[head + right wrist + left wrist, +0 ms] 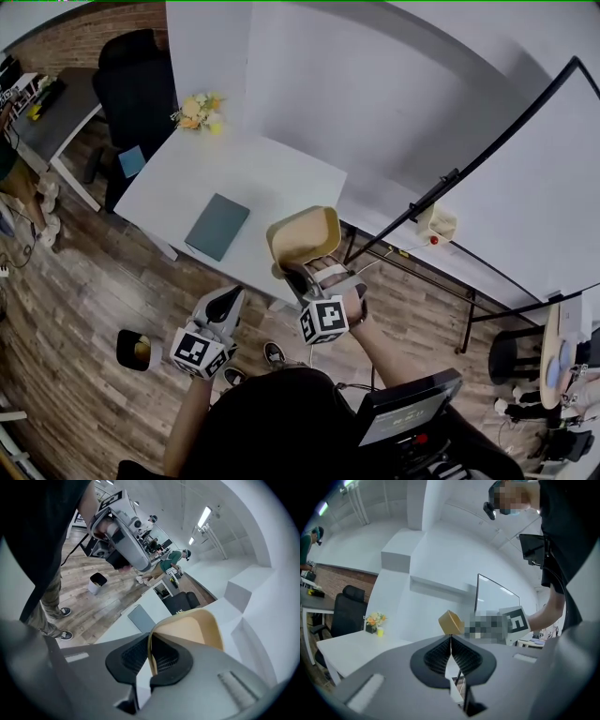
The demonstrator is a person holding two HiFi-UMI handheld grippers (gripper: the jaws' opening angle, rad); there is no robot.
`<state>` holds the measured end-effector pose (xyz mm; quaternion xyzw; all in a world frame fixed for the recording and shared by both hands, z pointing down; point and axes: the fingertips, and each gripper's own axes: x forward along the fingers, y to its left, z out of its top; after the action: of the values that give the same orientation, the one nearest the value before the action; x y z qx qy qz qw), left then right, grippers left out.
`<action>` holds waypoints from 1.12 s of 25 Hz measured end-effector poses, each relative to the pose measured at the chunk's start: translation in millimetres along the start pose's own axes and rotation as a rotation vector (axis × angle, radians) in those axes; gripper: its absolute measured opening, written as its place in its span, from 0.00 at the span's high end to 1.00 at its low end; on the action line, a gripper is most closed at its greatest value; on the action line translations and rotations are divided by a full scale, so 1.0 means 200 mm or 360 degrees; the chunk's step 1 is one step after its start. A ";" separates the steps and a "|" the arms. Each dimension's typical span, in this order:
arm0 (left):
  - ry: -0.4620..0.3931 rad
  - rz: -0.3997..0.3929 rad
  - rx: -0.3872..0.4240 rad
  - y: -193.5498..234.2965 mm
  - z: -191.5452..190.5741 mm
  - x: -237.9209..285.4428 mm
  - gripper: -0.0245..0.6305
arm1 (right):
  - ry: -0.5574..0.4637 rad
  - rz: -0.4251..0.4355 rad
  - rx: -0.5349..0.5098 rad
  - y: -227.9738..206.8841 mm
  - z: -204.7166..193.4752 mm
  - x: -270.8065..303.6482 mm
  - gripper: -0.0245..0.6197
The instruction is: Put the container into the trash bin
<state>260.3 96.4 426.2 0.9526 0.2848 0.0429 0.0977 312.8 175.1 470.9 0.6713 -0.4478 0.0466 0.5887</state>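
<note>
Right gripper (298, 274): jaws pinch the near rim wall of the container (303, 236), one pad inside and one outside (the right gripper view shows the thin wall between them)
Left gripper (228, 298): jaws pressed together with nothing between them; it is held to the left of the right gripper
Container: tan and open, looks empty; it is in the air by the near right corner of the white table (253, 173), tilted, touching only the pads
Trash bin (138, 350): small, on the wood floor at near left, well apart from the container
Table: a grey pad (217, 226) and flowers (199, 111) lie on it, neither part of the job
Done: pickup, judging by the firm pinch and the clearance from the table
Left: carry the container left and down to the bin, then release it over the opening
Progress: early; carry and drop not yet done
</note>
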 end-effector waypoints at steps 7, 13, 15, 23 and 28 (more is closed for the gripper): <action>0.0036 -0.0153 -0.0064 -0.03 0.05 0.07 0.87 | -0.0031 -0.0051 -0.0125 0.01 0.06 -0.07 0.93; -0.0005 -0.0283 -0.0173 -0.08 0.12 0.11 0.78 | -0.0069 -0.0125 -0.0193 0.03 0.13 -0.16 0.93; -0.0030 -0.0319 -0.0205 -0.09 0.16 0.11 0.76 | -0.0087 -0.0149 -0.0224 0.03 0.15 -0.19 0.93; -0.0116 -0.0443 -0.0423 -0.15 0.26 0.10 0.70 | -0.0189 -0.0268 -0.0323 0.04 0.22 -0.30 0.93; -0.0116 -0.0524 -0.0406 -0.19 0.27 0.09 0.62 | -0.0229 -0.0256 -0.0356 0.08 0.26 -0.31 0.93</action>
<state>261.9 128.7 365.5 0.8741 0.4251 0.0275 0.2335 241.3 167.2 430.5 0.6369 -0.4360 -0.0991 0.6281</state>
